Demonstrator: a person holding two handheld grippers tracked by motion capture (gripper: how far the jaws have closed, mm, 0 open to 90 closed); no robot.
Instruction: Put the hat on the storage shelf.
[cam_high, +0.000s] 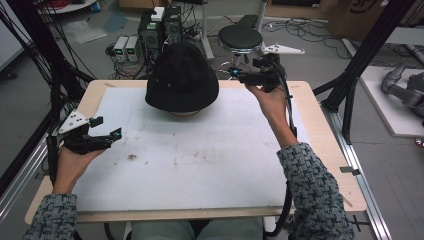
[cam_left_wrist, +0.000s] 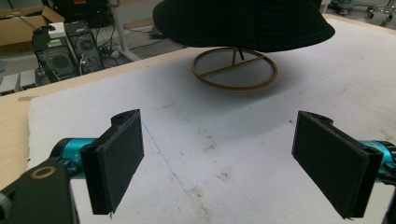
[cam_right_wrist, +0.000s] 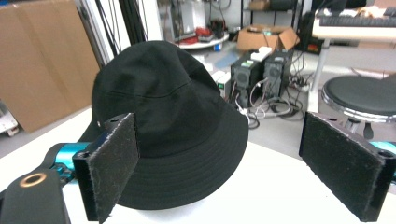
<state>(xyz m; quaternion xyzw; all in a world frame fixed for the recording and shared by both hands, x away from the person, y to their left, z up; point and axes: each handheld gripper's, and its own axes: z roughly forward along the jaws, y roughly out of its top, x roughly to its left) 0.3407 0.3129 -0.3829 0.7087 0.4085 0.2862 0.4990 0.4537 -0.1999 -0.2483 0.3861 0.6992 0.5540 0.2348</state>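
White mat (cam_left_wrist: 261, 135) lies bare between your left gripper's (cam_left_wrist: 219, 158) spread jaws, a ring stand (cam_left_wrist: 235, 69) beyond under the black hat (cam_left_wrist: 243, 21). Your right gripper (cam_right_wrist: 224, 172), jaws also spread, faces the hat's brim.

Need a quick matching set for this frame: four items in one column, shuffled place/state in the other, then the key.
Items:
1. black hat
2. gold ring stand
3. left hand-held gripper
4. right hand-held gripper

Places/states:
A. open, held low over the white mat's left edge
B. open, raised beside the hat at the far side of the table
C. perched on a stand, brim clear of the mat
D. flat on the mat under the brim

Pairs: 1-C, 2-D, 3-A, 4-B
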